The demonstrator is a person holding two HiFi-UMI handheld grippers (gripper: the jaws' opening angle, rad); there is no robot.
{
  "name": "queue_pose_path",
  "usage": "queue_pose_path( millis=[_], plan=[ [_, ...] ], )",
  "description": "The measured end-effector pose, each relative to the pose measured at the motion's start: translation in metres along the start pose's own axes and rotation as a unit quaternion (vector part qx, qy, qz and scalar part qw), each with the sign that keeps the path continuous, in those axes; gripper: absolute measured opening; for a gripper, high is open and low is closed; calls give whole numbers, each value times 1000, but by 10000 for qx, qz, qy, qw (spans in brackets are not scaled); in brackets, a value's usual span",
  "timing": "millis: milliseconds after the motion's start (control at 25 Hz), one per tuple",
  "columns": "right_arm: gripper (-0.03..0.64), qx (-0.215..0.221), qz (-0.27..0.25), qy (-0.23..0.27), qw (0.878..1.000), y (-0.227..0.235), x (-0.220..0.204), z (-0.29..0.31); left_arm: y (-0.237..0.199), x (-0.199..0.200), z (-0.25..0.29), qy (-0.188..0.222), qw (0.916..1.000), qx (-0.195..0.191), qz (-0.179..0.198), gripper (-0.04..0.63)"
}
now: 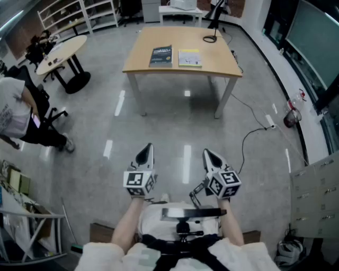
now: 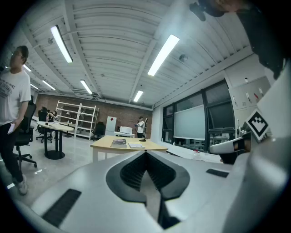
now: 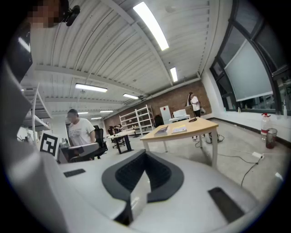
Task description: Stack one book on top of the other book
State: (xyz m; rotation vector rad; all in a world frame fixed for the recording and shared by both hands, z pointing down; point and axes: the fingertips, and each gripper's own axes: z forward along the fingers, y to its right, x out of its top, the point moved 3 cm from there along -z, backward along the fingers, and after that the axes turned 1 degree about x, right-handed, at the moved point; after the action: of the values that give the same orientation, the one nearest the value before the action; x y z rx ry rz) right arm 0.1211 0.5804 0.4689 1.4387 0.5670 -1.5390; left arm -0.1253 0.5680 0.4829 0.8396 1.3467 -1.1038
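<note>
Two books lie side by side on a wooden table (image 1: 212, 66) far ahead: a dark book (image 1: 161, 55) on the left and a pale yellow book (image 1: 189, 57) on the right. In the left gripper view the dark book (image 2: 119, 143) and the pale book (image 2: 136, 145) show small on the table top. The right gripper view shows the same pair as the dark book (image 3: 162, 130) and the pale book (image 3: 179, 129). My left gripper (image 1: 147, 150) and right gripper (image 1: 207, 154) are held close to my body over the floor, well short of the table. Both are shut and empty.
A round table (image 1: 61, 53) with a black base stands at the back left, and a person (image 1: 16, 114) stands by an office chair at the left. A cable (image 1: 254, 132) runs over the floor right of the table. Shelving (image 1: 79, 13) lines the back wall.
</note>
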Motion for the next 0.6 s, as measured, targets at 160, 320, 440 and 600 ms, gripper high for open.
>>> queue_pose_path(
  millis=[160, 320, 440, 600],
  plan=[
    [2, -107, 69, 311, 9994, 6, 8, 1, 2, -3, 2, 85, 10000, 34, -13, 6],
    [2, -90, 90, 332, 9994, 8, 10, 2, 8, -5, 8, 57, 9999, 44, -102, 6],
    [2, -53, 252, 508, 9984, 13, 21, 2, 19, 2, 19, 148, 9998, -96, -84, 6],
    [2, 53, 621, 775, 9950, 24, 35, -5, 32, 14, 27, 220, 9994, -236, -87, 6]
  ],
)
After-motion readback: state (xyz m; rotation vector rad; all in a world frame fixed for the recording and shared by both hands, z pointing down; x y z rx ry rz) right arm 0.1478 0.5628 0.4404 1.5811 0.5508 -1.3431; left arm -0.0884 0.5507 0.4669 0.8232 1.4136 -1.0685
